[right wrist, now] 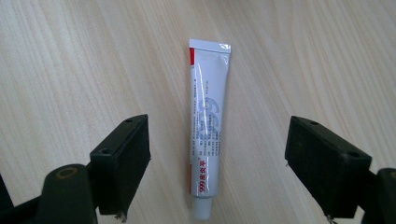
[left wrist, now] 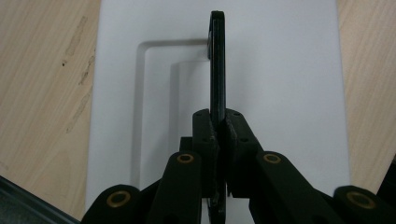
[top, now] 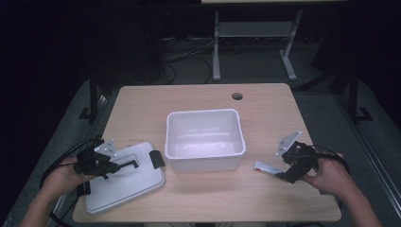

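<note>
White plastic lid (top: 124, 178) lies flat on the table (top: 198, 99), left of the open white bin (top: 205, 140). Left hand-held gripper (left wrist: 217, 128) is clamped on the lid's thin black handle (left wrist: 217, 60), whose lower end is hidden by the jaws. Right hand-held gripper (right wrist: 217, 163) stands wide around a small tube (right wrist: 208, 128) on the table, untouched; its print is too small to read.

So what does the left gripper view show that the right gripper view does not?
The left gripper view alone: the left gripper shut on the black handle of the white lid, which lies flat on the table.

The right gripper view alone: the right gripper with jaws wide open, a white tube lying between them, untouched.

Both share: the wooden table and a pair of black jaws rising from the bottom edge.
</note>
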Tool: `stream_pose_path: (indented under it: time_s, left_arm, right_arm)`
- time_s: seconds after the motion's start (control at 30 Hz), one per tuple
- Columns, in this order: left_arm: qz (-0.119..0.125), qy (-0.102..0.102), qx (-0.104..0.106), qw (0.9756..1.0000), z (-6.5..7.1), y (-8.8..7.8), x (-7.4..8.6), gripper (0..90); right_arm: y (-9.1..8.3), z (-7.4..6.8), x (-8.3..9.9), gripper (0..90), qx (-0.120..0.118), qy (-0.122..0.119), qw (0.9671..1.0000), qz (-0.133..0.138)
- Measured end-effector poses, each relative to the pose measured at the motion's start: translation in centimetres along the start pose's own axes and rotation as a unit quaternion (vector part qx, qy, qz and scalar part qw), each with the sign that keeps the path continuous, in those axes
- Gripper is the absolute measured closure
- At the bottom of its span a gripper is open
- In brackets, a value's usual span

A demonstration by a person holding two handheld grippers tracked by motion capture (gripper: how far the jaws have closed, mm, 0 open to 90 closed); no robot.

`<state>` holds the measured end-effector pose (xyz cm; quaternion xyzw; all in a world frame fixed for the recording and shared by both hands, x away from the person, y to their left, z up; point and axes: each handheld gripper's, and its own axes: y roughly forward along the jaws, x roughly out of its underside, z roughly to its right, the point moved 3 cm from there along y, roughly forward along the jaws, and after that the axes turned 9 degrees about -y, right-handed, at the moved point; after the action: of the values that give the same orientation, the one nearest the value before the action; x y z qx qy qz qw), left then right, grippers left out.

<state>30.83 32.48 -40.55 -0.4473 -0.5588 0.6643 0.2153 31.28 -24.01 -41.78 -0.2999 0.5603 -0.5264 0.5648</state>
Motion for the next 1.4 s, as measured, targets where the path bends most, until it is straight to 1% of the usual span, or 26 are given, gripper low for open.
stream_pose_path:
  time_s: [0.17, 0.23, 0.5, 0.57, 0.63, 0.73, 0.8, 0.93, 1.0, 1.03, 1.07, 1.17, 1.2, 1.4]
  left_arm:
    - [-0.009, 0.001, -0.001, 1.0, 0.0, 0.7, 0.3, 84.1]
    - [-0.001, -0.001, 0.0, 1.0, 0.0, 0.7, 0.4, 84.0]
    - [0.0, 0.0, 0.001, 1.0, 0.3, 0.8, 0.5, 83.5]
    - [0.0, 0.003, 0.001, 1.0, 0.4, 0.8, 0.4, 78.8]
    - [0.0, 0.005, 0.004, 1.0, 0.5, 0.9, 0.4, 77.8]
    - [-0.004, 0.009, 0.005, 0.9999, 0.8, 0.9, 0.3, 72.6]
    - [-0.002, 0.011, 0.005, 0.9999, 0.9, 0.8, 0.3, 70.7]
    - [0.004, 0.011, 0.007, 0.9999, 1.2, 0.6, 0.1, 65.8]
    - [0.005, 0.013, 0.006, 0.9999, 1.3, 0.5, 0.0, 64.6]
    - [0.004, 0.017, 0.005, 0.9998, 1.3, 0.4, 0.0, 64.0]
    - [0.005, 0.018, 0.004, 0.9998, 1.4, 0.4, 0.0, 63.3]
    - [0.01, 0.016, 0.004, 0.9998, 1.5, 0.3, 0.0, 62.2]
    - [0.008, 0.019, 0.004, 0.9998, 1.5, 0.3, 0.0, 61.8]
    - [0.011, 0.013, 0.003, 0.9998, 1.5, 0.2, 0.2, 59.6]
  right_arm:
    - [0.2, -0.1, 0.0, 22.0, -0.002, 0.003, 1.0, -0.001]
    - [0.4, -0.1, 0.0, 22.1, -0.002, 0.003, 1.0, -0.002]
    - [0.6, 0.0, 0.1, 22.5, -0.003, 0.004, 1.0, -0.004]
    - [0.6, -0.1, 0.1, 22.9, -0.004, 0.005, 1.0, -0.003]
    - [0.7, -0.1, 0.1, 23.0, -0.004, 0.005, 1.0, -0.004]
    - [0.8, -0.1, 0.2, 23.8, -0.006, 0.007, 0.9999, -0.004]
    - [0.9, -0.1, 0.4, 23.9, -0.006, 0.006, 1.0, -0.005]
    - [1.4, -0.1, 0.7, 25.1, -0.011, 0.011, 0.9998, -0.008]
    - [1.7, -0.1, 0.8, 26.2, -0.015, 0.013, 0.9998, -0.008]
    - [1.8, 0.0, 0.9, 27.2, -0.016, 0.01, 0.9998, -0.01]
    - [1.9, -0.1, 0.9, 27.4, -0.019, 0.013, 0.9997, -0.009]
    - [2.3, 0.0, 1.0, 29.2, -0.021, 0.012, 0.9996, -0.011]
    - [2.4, 0.0, 1.1, 30.1, -0.021, 0.012, 0.9996, -0.012]
    - [3.0, 0.1, 1.5, 34.5, -0.028, 0.019, 0.9994, -0.011]
